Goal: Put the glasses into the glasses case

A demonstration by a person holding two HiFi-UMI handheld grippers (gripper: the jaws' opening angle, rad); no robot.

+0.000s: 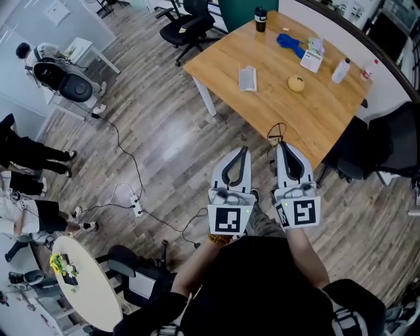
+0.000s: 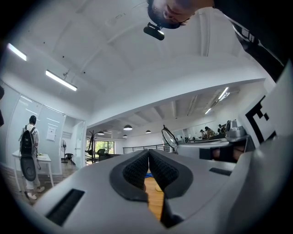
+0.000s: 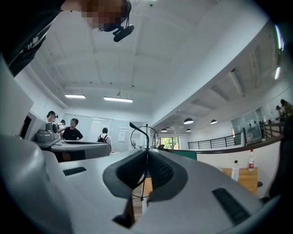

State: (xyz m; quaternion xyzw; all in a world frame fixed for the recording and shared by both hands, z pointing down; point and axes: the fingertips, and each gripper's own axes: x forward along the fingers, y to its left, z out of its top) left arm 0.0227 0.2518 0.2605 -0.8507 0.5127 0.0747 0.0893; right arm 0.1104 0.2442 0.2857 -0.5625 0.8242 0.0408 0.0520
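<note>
Thin black wire-frame glasses stick out from the tips of my right gripper, which is shut on them. In the right gripper view one round lens rim rises above the closed pads. My left gripper is held beside it, shut with nothing between its pads. From the left gripper view the glasses show to the right, on the other gripper. A flat grey case-like object lies on the wooden table ahead; both grippers are short of the table's near corner, over the floor.
On the table are a yellow round thing, a blue cloth, a white box, a dark bottle and two pale bottles. Black office chairs stand around it. Cables run across the floor; people stand at the left.
</note>
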